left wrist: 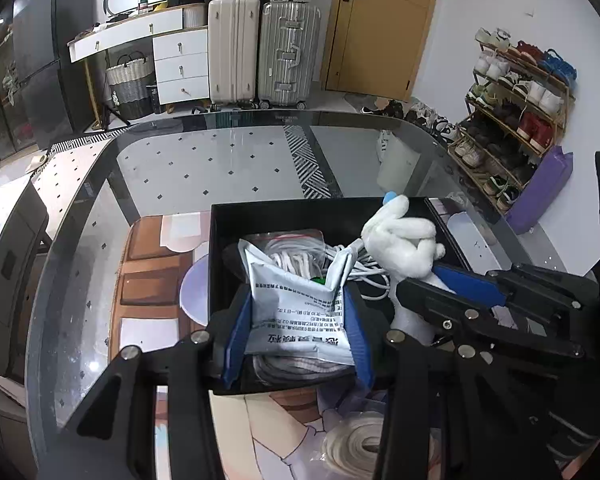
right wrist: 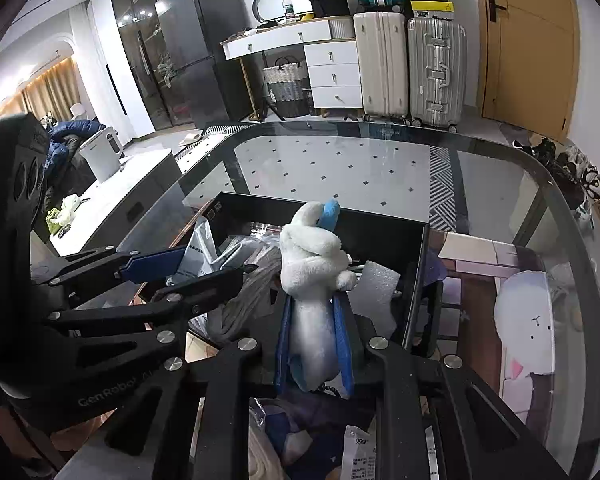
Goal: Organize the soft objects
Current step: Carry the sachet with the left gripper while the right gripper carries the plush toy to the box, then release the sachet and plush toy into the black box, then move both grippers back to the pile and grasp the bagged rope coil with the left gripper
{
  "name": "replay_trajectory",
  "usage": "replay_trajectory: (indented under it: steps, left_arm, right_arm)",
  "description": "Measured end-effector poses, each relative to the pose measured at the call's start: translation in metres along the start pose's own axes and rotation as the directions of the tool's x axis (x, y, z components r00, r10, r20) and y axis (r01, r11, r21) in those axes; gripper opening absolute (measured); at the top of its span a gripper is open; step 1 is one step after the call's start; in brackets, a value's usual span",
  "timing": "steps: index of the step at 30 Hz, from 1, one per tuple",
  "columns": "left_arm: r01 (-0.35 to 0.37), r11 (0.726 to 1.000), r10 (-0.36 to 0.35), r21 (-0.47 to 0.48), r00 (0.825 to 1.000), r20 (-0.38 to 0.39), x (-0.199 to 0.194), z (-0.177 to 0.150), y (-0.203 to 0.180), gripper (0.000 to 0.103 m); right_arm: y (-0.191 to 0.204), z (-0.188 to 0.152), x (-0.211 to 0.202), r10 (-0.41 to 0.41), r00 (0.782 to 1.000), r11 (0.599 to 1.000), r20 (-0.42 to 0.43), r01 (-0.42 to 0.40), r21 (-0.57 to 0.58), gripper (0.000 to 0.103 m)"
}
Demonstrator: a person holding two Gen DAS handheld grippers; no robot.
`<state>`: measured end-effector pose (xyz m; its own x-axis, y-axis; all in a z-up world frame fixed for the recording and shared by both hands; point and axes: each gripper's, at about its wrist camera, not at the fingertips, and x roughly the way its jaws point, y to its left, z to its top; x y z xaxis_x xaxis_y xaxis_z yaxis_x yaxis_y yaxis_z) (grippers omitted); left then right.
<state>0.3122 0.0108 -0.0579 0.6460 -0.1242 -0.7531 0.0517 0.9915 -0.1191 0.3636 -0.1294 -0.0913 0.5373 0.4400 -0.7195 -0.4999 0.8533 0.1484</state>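
Glass table [left wrist: 260, 160] up front; 2 suitcases [left wrist: 260, 52] stand beside a wooden door [left wrist: 376, 24]; shoe rack [left wrist: 512, 112] along the right wall.

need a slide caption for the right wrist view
Right claw grips a white plush toy above the black storage box on the glass table.

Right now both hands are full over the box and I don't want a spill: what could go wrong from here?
The left hand-held gripper pinches the white packet only at its sides, so it may buckle and slip. The plush toy in the right hand-held gripper stands tall above its fingers and could flop over the black box wall. Both tools sit close together and might collide.
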Motion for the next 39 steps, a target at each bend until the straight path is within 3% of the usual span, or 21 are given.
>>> replay_trajectory:
  steps: [7, 8, 10, 13, 15, 20, 22, 24, 25, 29, 33, 39]
  left_arm:
    - [0.002, 1.000, -0.002, -0.019, 1.000, 0.002, -0.002, 0.000, 0.001, 0.053]
    - [0.003, 1.000, -0.003, -0.028, 1.000, 0.002, -0.003, -0.001, 0.003, 0.059]
    - [0.024, 0.999, -0.024, -0.041, 1.000, 0.007, -0.007, -0.001, 0.005, 0.063]
    - [0.034, 0.998, -0.033, -0.060, 0.999, 0.015, -0.018, -0.005, 0.006, 0.065]
    - [0.032, 0.998, -0.031, -0.049, 0.999, 0.021, -0.028, -0.008, 0.003, 0.078]
    - [0.011, 0.999, -0.009, -0.033, 0.999, 0.049, -0.058, -0.028, -0.006, 0.096]
    - [0.019, 0.999, -0.017, -0.047, 0.999, 0.029, -0.060, -0.038, -0.009, 0.097]
    - [0.034, 0.998, -0.035, -0.048, 0.999, -0.024, -0.053, -0.051, -0.017, 0.097]
    - [0.035, 0.998, -0.037, -0.044, 0.999, -0.041, -0.050, -0.054, -0.020, 0.097]
    - [-0.008, 1.000, 0.007, -0.009, 0.994, -0.111, -0.026, -0.070, -0.040, 0.097]
    - [-0.029, 0.999, 0.022, -0.044, 0.987, -0.159, -0.004, -0.071, -0.047, 0.097]
    - [-0.079, 0.996, 0.072, -0.035, 0.981, -0.180, 0.013, -0.068, -0.059, 0.097]
  right_arm:
    - [0.001, -0.006, -0.005, -0.008, 1.000, 1.000, 0.000, 0.008, -0.007, 0.026]
    - [0.001, -0.007, -0.009, -0.006, 1.000, 1.000, 0.003, 0.006, -0.007, 0.028]
    - [-0.001, -0.008, -0.019, -0.003, 1.000, 1.000, 0.018, 0.004, -0.006, 0.046]
    - [-0.006, -0.014, -0.035, -0.006, 0.999, 1.000, 0.037, 0.006, 0.015, 0.049]
    - [-0.008, -0.021, -0.044, 0.000, 1.000, 1.000, 0.021, -0.001, 0.023, 0.049]
    - [-0.017, -0.043, -0.054, -0.025, 0.999, 1.000, -0.025, 0.025, 0.016, 0.050]
    - [-0.025, -0.050, -0.057, -0.025, 0.999, 0.999, -0.042, 0.026, 0.031, 0.054]
    - [-0.034, -0.058, -0.056, -0.043, 0.997, 0.998, -0.070, 0.046, 0.042, 0.067]
    - [-0.038, -0.061, -0.055, -0.048, 0.996, 0.997, -0.082, 0.052, 0.051, 0.069]
    - [-0.055, -0.071, -0.050, -0.031, 0.990, 0.994, -0.135, 0.046, 0.104, 0.069]
    - [-0.063, -0.079, -0.045, -0.041, 0.984, 0.992, -0.172, 0.061, 0.110, 0.069]
    - [-0.078, -0.084, -0.041, -0.059, 0.978, 0.988, -0.200, 0.085, 0.127, 0.069]
